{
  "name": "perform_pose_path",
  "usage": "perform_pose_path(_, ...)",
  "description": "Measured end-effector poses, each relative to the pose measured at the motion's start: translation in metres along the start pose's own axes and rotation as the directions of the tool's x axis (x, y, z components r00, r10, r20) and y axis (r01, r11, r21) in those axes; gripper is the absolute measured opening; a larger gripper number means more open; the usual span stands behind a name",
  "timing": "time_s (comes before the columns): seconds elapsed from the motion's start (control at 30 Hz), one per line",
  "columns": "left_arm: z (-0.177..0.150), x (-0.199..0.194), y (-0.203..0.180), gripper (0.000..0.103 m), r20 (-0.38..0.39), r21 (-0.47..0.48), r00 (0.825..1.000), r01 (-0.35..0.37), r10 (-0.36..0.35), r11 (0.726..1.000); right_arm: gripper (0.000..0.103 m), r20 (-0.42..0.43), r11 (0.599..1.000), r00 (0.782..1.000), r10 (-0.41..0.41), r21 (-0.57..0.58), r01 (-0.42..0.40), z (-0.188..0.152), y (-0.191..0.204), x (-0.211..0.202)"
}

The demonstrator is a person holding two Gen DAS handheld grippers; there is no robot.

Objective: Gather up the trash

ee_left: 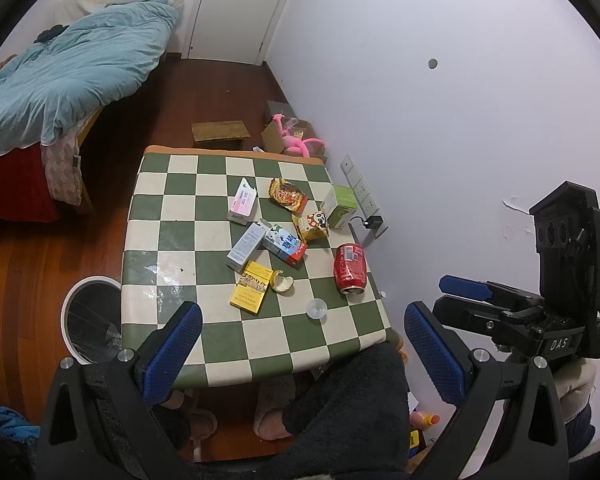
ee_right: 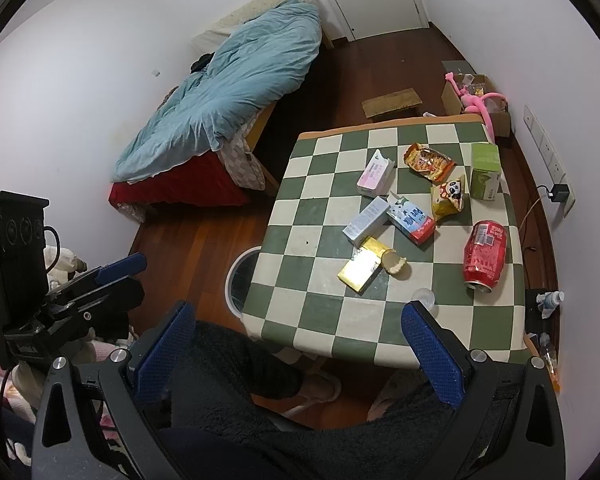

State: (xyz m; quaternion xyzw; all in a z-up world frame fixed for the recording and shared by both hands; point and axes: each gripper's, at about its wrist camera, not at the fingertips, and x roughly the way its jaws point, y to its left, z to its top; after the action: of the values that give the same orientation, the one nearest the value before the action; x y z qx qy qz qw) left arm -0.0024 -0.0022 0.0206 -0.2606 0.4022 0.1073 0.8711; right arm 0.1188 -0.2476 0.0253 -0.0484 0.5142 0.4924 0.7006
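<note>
- Progress: looks like nothing collected yet. All the trash sits on the checkered table (ee_left: 168, 216); what I can see of the bin (ee_left: 85, 320) interior is dark, no trash made out in it.
- Bin: white-rimmed, round, on the floor just beside the table's left edge, near end. Right wrist view shows it partly tucked under the table edge (ee_right: 240, 280).
- Left gripper (ee_left: 300, 336): jaws wide apart, holding nothing, hovering above the near table edge.
- Right gripper (ee_right: 300, 340): also wide open and empty, above the near edge, well short of the items.
- Trash, near to far:
  - clear plastic lid or cup (ee_left: 316, 309), nearest, hard to tell which
  - yellow box (ee_left: 251, 287), flat, with a crumpled pale scrap (ee_left: 282, 280) touching its right side
  - red soda can (ee_left: 350, 268), on its side, dented, opening toward near edge, right side of table
  - grey-blue carton (ee_left: 247, 245) and blue-white milk carton (ee_left: 285, 245), lying side by side, touching, centre
  - yellow panda snack bag (ee_left: 312, 227), crumpled
  - green box (ee_left: 340, 206), far right
  - orange snack wrapper (ee_left: 288, 195) and pink-white box (ee_left: 243, 201), far centre
- Left to do, my read: everything. Nine or so pieces to move left into the bin.
- Can may roll; wrappers are crinkled and will deform under a pinch.
</note>
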Motion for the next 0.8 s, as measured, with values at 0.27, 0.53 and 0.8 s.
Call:
perform_pose_path(0.27,-0.0009,0.0003,-0.0009,0.103,0.001,0.001,1.0,0.0,0.0,1.0,0.103,0.0,1.0,1.0,0.004,-0.006,-0.004,0.0029,0.0046,-0.0028)
perform_pose_path(0.53,-0.0012,-0.0003,0.0002,0.103,0.001,0.0,1.0,0.0,0.0,1.0,0.103,0.003,1.0,1.0,0.002,-0.006,-0.002,0.0024,0.0071,-0.0032)
perform_pose_path(0.8,-0.0029,0.0005,0.0,0.103,0.0,-0.001,1.0,0.0,0.0,1.0,0.103,0.002,1.0,1.0,0.004,-0.005,-0.004,0.0023,0.0061,-0.0026)
